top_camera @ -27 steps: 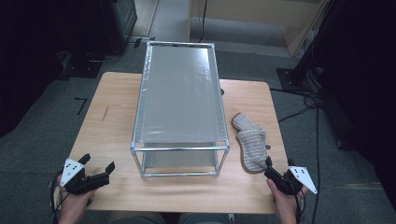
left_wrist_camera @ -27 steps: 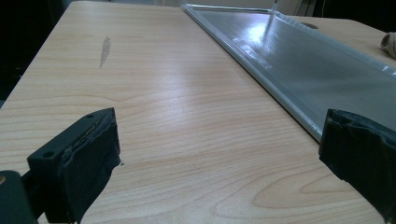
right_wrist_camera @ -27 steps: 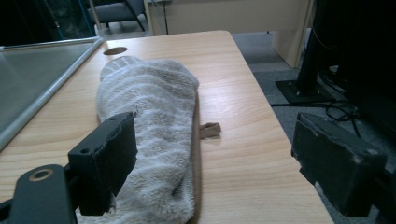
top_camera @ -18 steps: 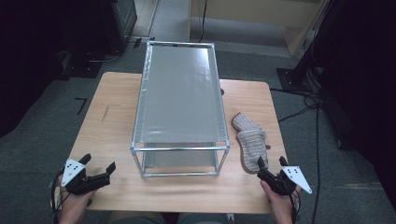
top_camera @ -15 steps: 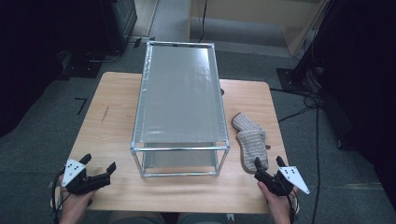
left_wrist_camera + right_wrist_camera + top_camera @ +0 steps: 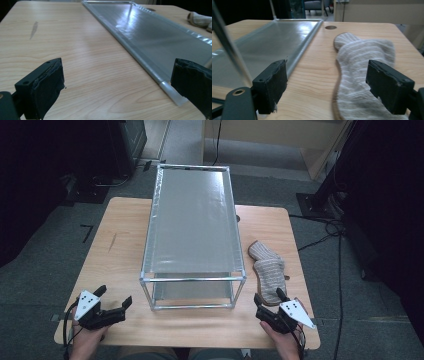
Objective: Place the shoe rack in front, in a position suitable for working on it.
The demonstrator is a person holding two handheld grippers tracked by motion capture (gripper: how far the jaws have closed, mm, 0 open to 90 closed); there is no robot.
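A: While the right hand-held gripper (image 6: pixel 267 305) sat low at the near right corner of the pale wooden surface (image 6: pixel 125 235), where was the thing it reached for?

B: A beige ribbed knitted sock (image 6: pixel 267 270) lay flat on the surface, just in front of that hand-held gripper and just right of a tall metal-framed rack with a grey sheet top (image 6: pixel 192 225). In the right gripper view the sock (image 6: pixel 362 65) ran away from the camera, its near end between the two black jaws. The jaws stood wide apart, with nothing pressed between them.

A: And the left hand-held gripper (image 6: pixel 114 306)?

B: It rested at the near left corner, well apart from the sock, with its jaws spread and nothing between them. Its view looked along bare wood and the grey lower tray of the rack (image 6: pixel 155 37).

A: How should the grasp go?

B: In my judgement, the right hand-held gripper should ease forward and down until both pads bracketed the near end of the sock, then close firmly, since soft knit slips and bunches.

A: Anything in the way?

B: The rack's upright post (image 6: pixel 229 47) and tray edge stood near the inner jaw, so drifting that way could knock the frame. A round hole in the surface (image 6: pixel 330 27) lay beyond the sock, out of the way.
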